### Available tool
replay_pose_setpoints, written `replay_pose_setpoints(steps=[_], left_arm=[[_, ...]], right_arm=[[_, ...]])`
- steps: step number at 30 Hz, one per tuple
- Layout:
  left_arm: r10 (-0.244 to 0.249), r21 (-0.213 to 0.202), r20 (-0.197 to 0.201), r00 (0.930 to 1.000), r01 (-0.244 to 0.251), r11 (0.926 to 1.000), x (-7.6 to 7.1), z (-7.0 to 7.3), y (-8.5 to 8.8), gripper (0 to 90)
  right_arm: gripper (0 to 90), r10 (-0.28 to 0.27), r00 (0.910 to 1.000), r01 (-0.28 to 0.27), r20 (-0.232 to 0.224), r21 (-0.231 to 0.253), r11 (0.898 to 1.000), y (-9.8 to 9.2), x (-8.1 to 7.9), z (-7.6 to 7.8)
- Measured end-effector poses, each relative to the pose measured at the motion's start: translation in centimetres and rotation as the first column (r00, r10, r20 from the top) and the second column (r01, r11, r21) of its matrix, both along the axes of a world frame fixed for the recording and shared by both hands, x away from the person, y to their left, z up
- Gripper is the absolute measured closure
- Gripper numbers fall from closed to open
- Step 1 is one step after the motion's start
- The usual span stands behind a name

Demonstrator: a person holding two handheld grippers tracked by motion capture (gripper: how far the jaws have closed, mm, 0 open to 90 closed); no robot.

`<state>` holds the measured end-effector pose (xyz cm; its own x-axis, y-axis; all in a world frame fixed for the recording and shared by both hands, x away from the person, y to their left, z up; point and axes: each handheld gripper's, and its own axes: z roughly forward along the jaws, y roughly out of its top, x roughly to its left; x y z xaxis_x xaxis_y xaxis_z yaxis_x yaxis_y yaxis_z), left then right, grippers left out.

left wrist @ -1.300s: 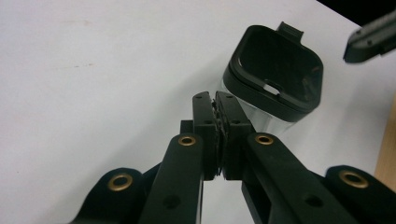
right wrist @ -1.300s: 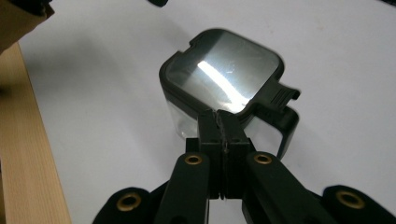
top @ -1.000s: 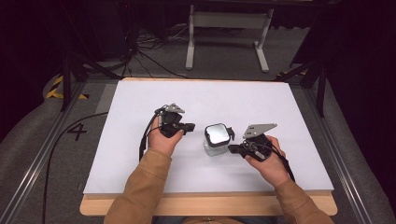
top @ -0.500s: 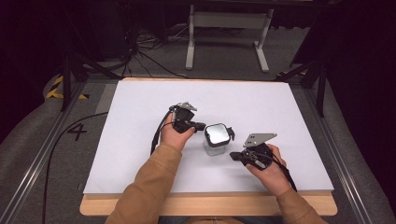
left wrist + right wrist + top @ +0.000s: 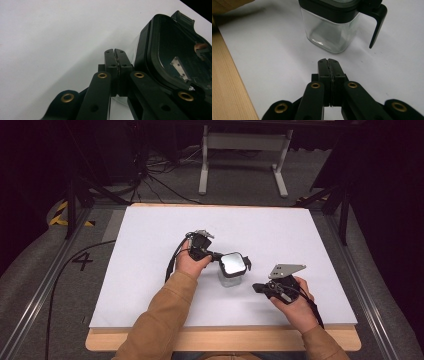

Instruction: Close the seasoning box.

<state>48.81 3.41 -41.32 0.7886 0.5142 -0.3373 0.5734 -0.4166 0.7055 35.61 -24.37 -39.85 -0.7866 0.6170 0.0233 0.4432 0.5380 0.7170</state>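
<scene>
A small square glass jar (image 5: 230, 279) with a black-rimmed lid (image 5: 233, 264) stands mid-table on the white sheet. My left gripper (image 5: 217, 255) is shut with nothing in it. In the left gripper view its tips (image 5: 115, 51) rest right beside the lid (image 5: 172, 52), at its left edge. My right gripper (image 5: 257, 287) is also shut and empty, and sits to the right of the jar, a short way off. The right gripper view has its tips (image 5: 328, 61) pointing at the empty jar (image 5: 329, 35), whose black latch arm (image 5: 377, 23) hangs down at the right.
The white sheet (image 5: 150, 270) covers most of the wooden table, whose front edge (image 5: 225, 340) lies close behind both hands. Past the table's far edge are a metal stand (image 5: 242, 142) and cables on the floor.
My left gripper has moved right, up to the jar's lid. My right gripper has drawn back from the jar toward the front edge.
</scene>
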Motion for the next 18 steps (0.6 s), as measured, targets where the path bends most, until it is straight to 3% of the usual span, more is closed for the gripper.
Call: replay_pose_setpoints(steps=[9,18], left_arm=[[-0.004,0.013,-0.001,1.0,0.004,0.9999,-0.5,0.1,0.1,90.0],[-0.037,0.079,-0.003,0.9993,0.037,0.9962,-2.1,0.7,0.2,90.0]], right_arm=[[90.0,-0.002,1.0,0.002,0.003,0.006,1.0,-0.1,0.2,0.2],[90.0,-0.003,0.9999,0.003,0.012,0.015,1.0,-0.1,0.8,0.7]])
